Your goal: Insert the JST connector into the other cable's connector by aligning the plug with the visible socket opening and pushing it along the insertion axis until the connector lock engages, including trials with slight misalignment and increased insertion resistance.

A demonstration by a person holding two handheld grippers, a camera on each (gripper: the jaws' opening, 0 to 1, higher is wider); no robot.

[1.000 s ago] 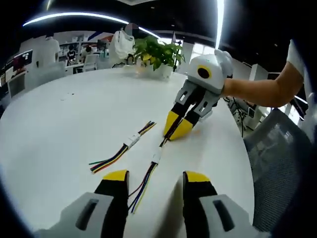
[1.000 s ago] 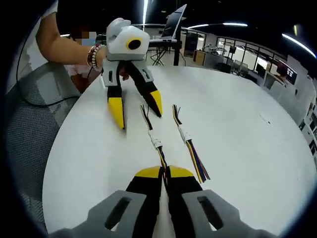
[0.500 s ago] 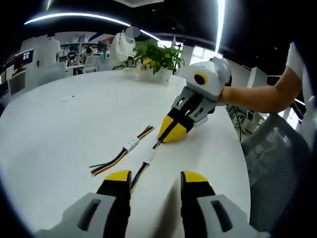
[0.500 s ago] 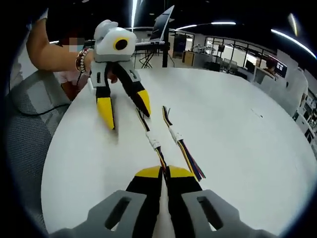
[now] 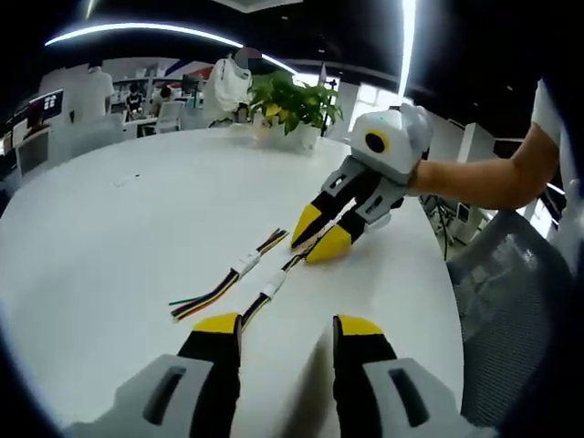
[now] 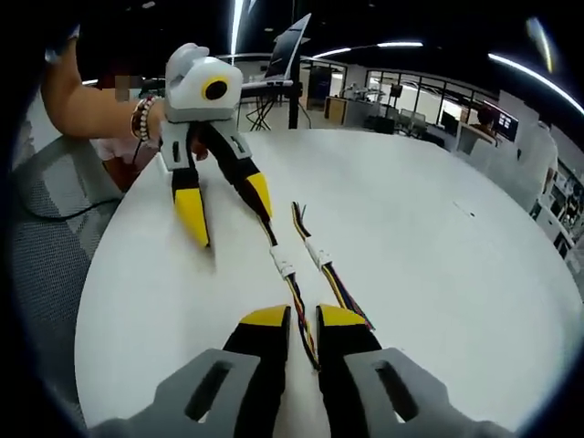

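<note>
Since half a second ago the right gripper [image 5: 321, 239], in the left gripper view, has parted its jaws and released the near cable [image 5: 274, 285], while in the right gripper view the left gripper [image 6: 222, 210] stands open and both cables lie unmated on the table [image 6: 438, 237], the far cable [image 6: 321, 260] just beside, so mating has not begun

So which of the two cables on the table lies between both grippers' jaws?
The cable whose far end reaches the right gripper and whose near end runs between the left gripper jaws. The other cable lies apart beside it, outside both.
</note>
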